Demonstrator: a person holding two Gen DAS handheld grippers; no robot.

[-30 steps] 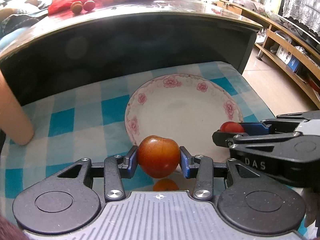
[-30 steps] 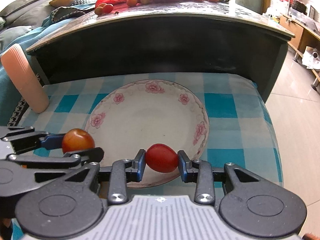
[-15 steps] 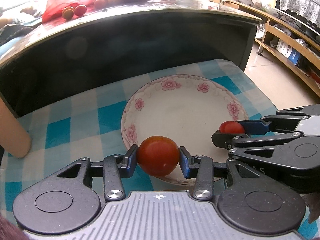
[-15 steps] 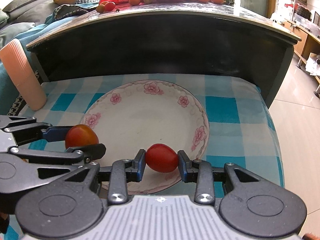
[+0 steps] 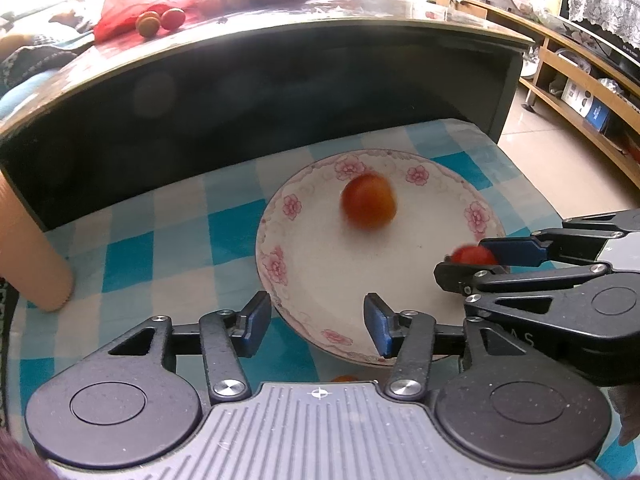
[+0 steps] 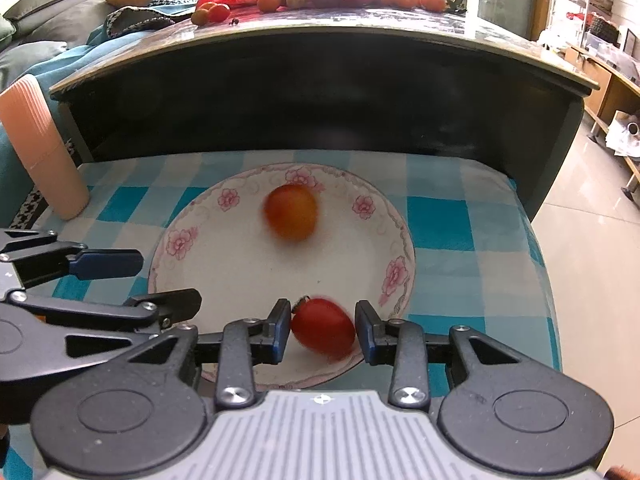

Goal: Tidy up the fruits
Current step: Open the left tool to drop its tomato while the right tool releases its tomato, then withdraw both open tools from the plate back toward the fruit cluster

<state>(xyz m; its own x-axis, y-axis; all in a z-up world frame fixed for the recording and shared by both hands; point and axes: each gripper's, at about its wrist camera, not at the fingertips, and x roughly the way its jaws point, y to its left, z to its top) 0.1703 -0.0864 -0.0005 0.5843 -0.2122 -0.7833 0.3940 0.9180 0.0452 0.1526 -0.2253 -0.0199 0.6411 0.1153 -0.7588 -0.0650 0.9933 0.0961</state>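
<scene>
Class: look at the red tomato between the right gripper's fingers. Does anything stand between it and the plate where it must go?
Nothing visible does. The red tomato sits between the right gripper's parted fingers, directly over the plate near its rim. The orange tomato lies farther back, apart from it.

Daylight floods in from behind the dark table (image 5: 280, 92), and on my left wrist feed its glossy top (image 5: 360, 8) is washed out to near white at the upper left, with a hazy veil over the red bag (image 5: 132, 12) lying there. Under that table I see only deep shadow. The plate (image 5: 400, 280) in front of it is evenly lit and sharp at the rim, but the orange tomato (image 5: 368, 202) inside it smears with motion blur (same on my right feed (image 6: 291, 211)). The red tomato (image 6: 323, 328) is also blurred. Straight table edges bow strongly, and the corners of both feeds go black.
</scene>
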